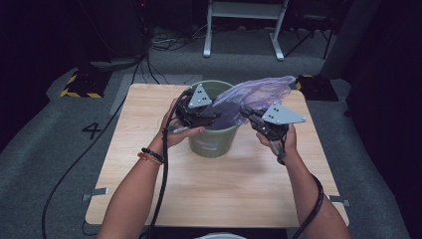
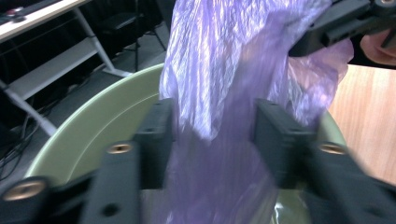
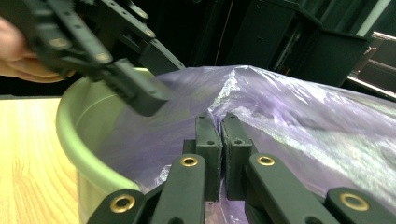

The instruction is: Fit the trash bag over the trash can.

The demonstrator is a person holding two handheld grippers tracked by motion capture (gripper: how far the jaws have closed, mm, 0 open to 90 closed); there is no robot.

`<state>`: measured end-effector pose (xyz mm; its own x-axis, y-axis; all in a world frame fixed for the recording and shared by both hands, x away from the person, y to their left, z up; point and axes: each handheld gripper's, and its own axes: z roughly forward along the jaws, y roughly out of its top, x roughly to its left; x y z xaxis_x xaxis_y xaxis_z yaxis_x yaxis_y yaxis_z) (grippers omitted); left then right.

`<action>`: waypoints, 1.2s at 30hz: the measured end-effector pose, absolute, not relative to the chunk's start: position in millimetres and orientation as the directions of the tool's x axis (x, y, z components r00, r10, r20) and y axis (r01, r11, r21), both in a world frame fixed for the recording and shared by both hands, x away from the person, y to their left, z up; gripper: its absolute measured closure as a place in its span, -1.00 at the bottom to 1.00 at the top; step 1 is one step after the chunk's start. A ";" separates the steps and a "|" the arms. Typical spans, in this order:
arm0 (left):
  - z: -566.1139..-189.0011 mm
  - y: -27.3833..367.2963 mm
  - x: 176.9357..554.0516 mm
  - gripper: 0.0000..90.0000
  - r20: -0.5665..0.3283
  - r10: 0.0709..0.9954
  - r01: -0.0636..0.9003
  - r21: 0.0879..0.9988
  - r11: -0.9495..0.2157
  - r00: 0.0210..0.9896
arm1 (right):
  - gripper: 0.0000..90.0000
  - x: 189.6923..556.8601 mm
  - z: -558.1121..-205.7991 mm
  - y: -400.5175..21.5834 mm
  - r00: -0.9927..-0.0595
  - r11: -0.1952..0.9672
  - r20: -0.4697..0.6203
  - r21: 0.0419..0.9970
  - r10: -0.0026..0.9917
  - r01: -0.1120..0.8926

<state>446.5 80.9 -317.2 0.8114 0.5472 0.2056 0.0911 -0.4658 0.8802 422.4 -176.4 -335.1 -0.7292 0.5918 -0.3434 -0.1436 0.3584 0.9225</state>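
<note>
Two grippers: both work one purple bag at the middle of the high view.
Purple bag [image 1: 259, 94]: thin, see-through, crinkled plastic with shiny folds; part hangs inside the bin, part billows out to the upper right over its rim.
Green bin [image 1: 214, 144]: round, pale green, standing on the table at the centre of the frame.
Left gripper [image 2: 212, 128]: at the bin's left rim; jaws part-way apart with a fold of the bag hanging between them. The view is blurred, so I cannot tell whether the pads press on the plastic.
Right gripper [image 3: 220, 135]: at the bin's right side; jaws pinched tight on a ridge of the bag.
Table [image 1: 224, 189]: light wood grain, filling the lower middle.
</note>
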 end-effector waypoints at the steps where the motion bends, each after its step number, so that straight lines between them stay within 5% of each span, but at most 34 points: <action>1: -317.2 80.9 446.5 0.46 0.206 0.547 0.091 0.880 -0.466 0.811 | 0.95 422.4 -335.1 -176.4 -0.729 0.358 -0.343 0.922 0.592 -0.144; 8: -320.0 77.2 446.3 0.98 0.248 0.534 0.066 0.863 -0.501 0.808 | 0.80 415.8 -335.5 -176.6 -0.739 0.359 -0.351 0.920 0.576 -0.158; 11: -320.5 80.6 444.3 1.00 0.256 0.546 0.067 0.862 -0.502 0.798 | 0.69 414.9 -336.2 -177.4 -0.736 0.358 -0.351 0.920 0.579 -0.157; 13: -320.0 87.4 444.2 1.00 0.261 0.562 0.079 0.857 -0.509 0.785 | 0.35 412.5 -335.0 -180.8 -0.726 0.355 -0.349 0.922 0.593 -0.153; 17: -319.9 96.1 445.9 1.00 0.265 0.577 0.087 0.856 -0.510 0.773 | 0.08 406.0 -331.5 -187.7 -0.714 0.350 -0.351 0.923 0.606 -0.156; 25: -325.5 105.4 446.1 1.00 0.261 0.585 0.097 0.855 -0.509 0.768 | -0.20 390.8 -335.3 -208.0 -0.676 0.381 -0.386 0.910 0.628 -0.165; 36: -335.3 115.4 449.2 1.00 0.258 0.603 0.114 0.853 -0.509 0.755 | -0.48 406.5 -361.3 -250.4 -0.700 0.296 -0.196 0.955 0.687 0.022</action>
<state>449.2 115.4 -335.3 0.7553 0.6026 0.2579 0.1144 -0.5087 0.8533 406.5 -250.4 -361.3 -0.7000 0.6866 -0.1963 0.0221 0.2956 0.9551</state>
